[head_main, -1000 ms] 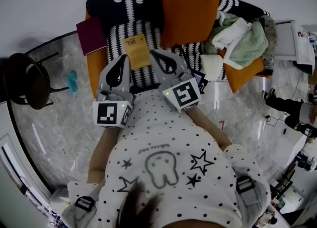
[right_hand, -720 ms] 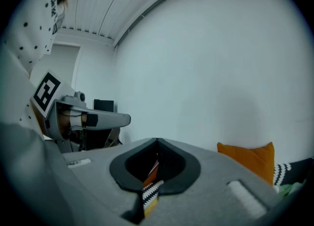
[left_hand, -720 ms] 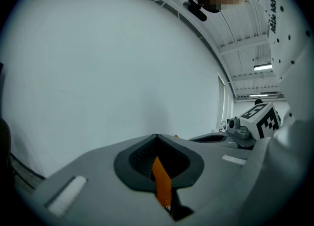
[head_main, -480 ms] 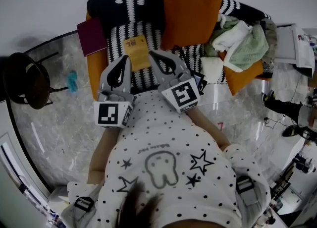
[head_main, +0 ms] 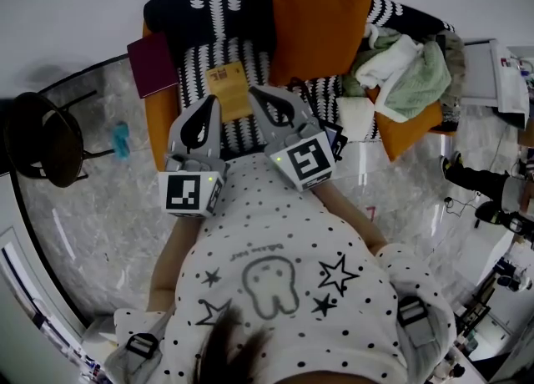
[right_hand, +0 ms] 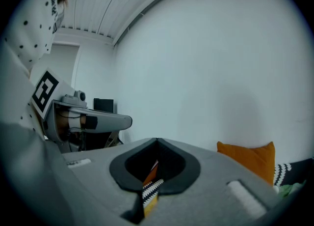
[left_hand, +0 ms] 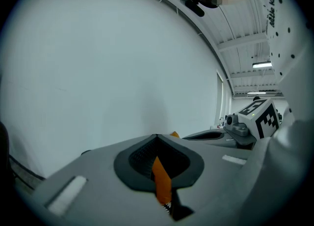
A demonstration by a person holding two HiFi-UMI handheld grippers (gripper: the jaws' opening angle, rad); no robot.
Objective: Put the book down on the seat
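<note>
A thin yellow book (head_main: pixel 227 88) lies flat on the black-and-white striped sofa seat (head_main: pixel 200 57), by itself, with no gripper on it. My left gripper (head_main: pixel 214 99) points at the seat just left of the book's near edge, jaws shut and empty. My right gripper (head_main: pixel 254 91) sits just right of the book, also shut with nothing held. In the left gripper view the jaws (left_hand: pixel 157 136) meet at the tip in front of a white wall. The right gripper view shows the same closed tip (right_hand: pixel 157 140), with a sliver of stripes and yellow below it.
A maroon book (head_main: pixel 153 63) rests on the sofa's left arm. An orange cushion (head_main: pixel 317 15) leans on the backrest, with a heap of pale clothes (head_main: pixel 400 61) and another orange cushion at the right end. A black stool (head_main: pixel 42 136) stands on the floor to the left.
</note>
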